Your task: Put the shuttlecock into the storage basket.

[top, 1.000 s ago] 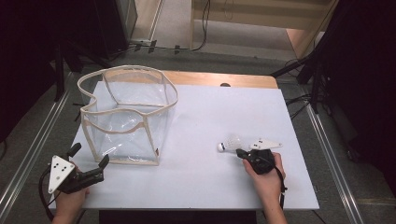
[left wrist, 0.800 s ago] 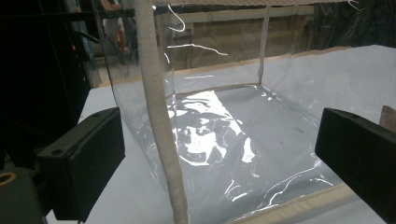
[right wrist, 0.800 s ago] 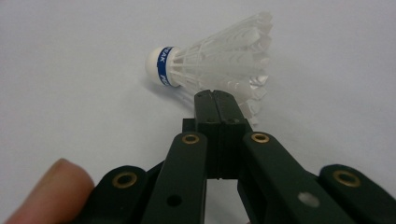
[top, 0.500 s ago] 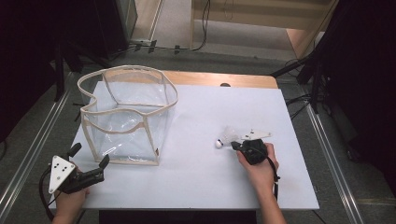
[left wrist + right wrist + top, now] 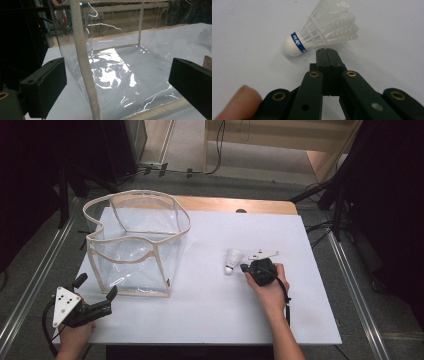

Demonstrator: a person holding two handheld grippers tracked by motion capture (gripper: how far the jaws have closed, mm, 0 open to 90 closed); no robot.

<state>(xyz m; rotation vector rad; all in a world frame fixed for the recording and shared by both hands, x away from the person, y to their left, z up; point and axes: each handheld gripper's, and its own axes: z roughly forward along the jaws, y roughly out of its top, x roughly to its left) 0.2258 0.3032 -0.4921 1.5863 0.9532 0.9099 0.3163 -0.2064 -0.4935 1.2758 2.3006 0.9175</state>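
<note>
Right gripper (image 5: 243, 268) now closer to shuttlecock (image 5: 233, 259)

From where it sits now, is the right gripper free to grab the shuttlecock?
Probably yes, once it opens. The right gripper sits just short of the shuttlecock, which lies on its side on the bare white table, nothing between them. Its fingers are pressed together, so they must part first.

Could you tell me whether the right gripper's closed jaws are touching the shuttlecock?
Cannot tell. In the right gripper view, the right gripper has its jaws shut together, their tips right at the feathers of the shuttlecock, with no plain gap or contact. The high view is too coarse.
</note>
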